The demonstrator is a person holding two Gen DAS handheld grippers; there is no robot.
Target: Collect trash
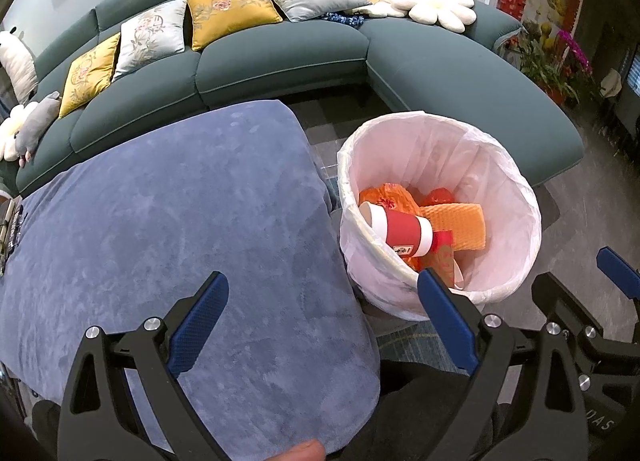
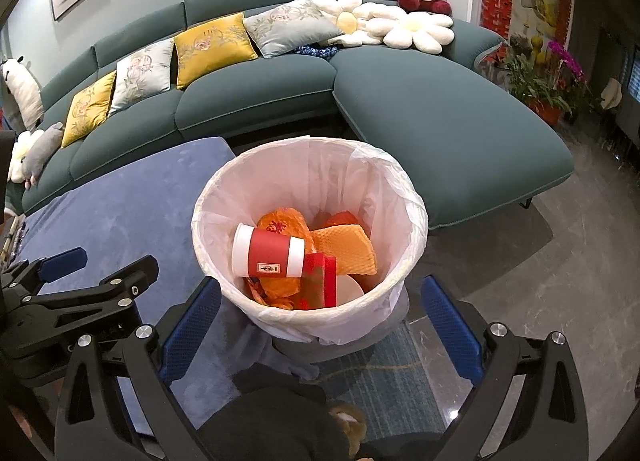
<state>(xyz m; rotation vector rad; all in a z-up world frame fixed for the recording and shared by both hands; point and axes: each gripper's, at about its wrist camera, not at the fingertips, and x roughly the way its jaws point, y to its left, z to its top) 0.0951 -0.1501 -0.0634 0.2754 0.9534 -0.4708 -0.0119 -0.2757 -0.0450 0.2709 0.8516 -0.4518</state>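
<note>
A trash bin with a white liner (image 1: 516,177) (image 2: 224,189) stands on the floor beside a table under a blue cloth (image 1: 160,221) (image 2: 120,205). In it lie a red and white cylinder (image 1: 404,233) (image 2: 268,251), orange foam wrap (image 1: 460,225) (image 2: 344,249), orange bags (image 2: 280,223) and a red box (image 2: 320,281). My left gripper (image 1: 324,321) is open and empty over the cloth's right edge, left of the bin. My right gripper (image 2: 320,325) is open and empty, just in front of the bin; it also shows at the right of the left wrist view (image 1: 580,293).
A green sectional sofa (image 1: 280,61) (image 2: 440,109) with cushions and plush toys curves behind the table and bin. Potted flowers (image 2: 552,73) stand at the right. The left gripper's body (image 2: 80,293) shows at the left of the right wrist view. Small items (image 1: 10,229) lie at the cloth's left edge.
</note>
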